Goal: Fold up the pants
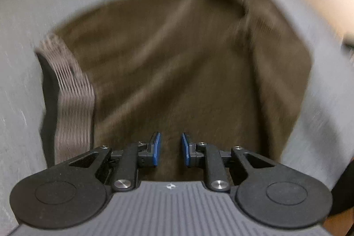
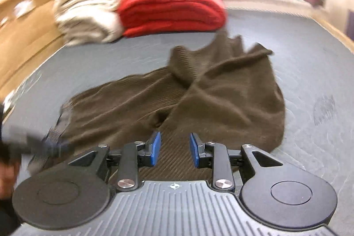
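Brown ribbed-knit pants [image 2: 199,90] lie spread on the grey quilted mattress surface [image 2: 309,41] in front of you, rumpled, with one part thrown across the other so a thick fold runs diagonally through the middle. Your left wrist view is smeared by motion blur, but it shows the same pants [image 1: 177,63] filling the centre, with the paler ribbed waistband [image 1: 73,92] at the left edge of the cloth. Your left gripper [image 1: 170,148] hovers over the fabric with its blue-padded jaws apart and nothing between them. Your right gripper [image 2: 174,148] is likewise spread wide over the near edge of the pants, gripping nothing. Beyond the pants, at the far end of the mattress, sit a folded red blanket [image 2: 172,10] and, just beside it on the left, a stack of cream folded cloth [image 2: 88,14].
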{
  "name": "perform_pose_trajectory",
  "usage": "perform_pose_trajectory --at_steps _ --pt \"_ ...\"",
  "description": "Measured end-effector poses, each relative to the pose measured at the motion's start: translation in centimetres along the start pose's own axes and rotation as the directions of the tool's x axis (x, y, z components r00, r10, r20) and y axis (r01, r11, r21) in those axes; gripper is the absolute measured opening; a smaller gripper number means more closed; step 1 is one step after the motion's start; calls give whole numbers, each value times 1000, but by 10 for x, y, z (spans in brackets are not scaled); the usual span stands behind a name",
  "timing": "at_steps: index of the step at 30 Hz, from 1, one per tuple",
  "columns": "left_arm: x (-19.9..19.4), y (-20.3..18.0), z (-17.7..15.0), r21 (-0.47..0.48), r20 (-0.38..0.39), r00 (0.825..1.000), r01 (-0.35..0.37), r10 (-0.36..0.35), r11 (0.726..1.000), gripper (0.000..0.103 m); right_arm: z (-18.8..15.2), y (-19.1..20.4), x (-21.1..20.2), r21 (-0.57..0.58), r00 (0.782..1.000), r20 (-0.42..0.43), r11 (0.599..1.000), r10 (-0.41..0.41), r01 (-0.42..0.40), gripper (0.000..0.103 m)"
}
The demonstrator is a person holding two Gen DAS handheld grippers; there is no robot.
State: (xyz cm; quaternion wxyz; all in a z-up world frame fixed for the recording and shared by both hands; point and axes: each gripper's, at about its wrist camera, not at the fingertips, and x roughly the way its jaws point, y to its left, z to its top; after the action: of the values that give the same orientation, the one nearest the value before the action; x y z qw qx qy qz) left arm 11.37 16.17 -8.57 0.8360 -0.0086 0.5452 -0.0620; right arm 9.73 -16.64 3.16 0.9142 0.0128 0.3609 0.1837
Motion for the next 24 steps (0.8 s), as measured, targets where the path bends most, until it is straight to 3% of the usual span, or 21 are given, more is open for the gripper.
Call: perform_pose_trajectory --at_steps 3,5,10,16,18,19,21,22,24 --pt "5 -4 0 39 2 1000 -17 17 999 28 8 -9 31 63 1000 -15 998 -21 22 34" --pt "8 -1 0 19 -2 1000 -6 6 1000 28 18 -10 59 89 998 -39 995 -40 43 43" --pt "5 6 4 -10 -5 1000 21 -21 1000 28 47 -9 131 133 988 -108 984 -108 122 53" --pt "4 11 4 -22 0 999 38 -38 999 28 71 10 213 67 965 -180 977 -189 204 56" --pt "4 12 3 -22 2 999 42 -42 999 28 74 20 231 -5 949 -205 970 -238 242 56" --pt "4 12 3 -20 3 999 43 -43 999 29 73 23 239 -46 938 -216 963 -270 266 53" --pt "3 13 3 -17 6 999 46 -46 999 29 71 22 244 -88 918 -237 948 -317 304 34" --pt "3 13 2 -18 8 999 49 -49 999 29 71 18 242 -80 919 -242 950 -311 301 11" --pt "1 15 2 -22 10 999 53 -53 998 29 71 8 226 -52 931 -228 959 -283 279 7"
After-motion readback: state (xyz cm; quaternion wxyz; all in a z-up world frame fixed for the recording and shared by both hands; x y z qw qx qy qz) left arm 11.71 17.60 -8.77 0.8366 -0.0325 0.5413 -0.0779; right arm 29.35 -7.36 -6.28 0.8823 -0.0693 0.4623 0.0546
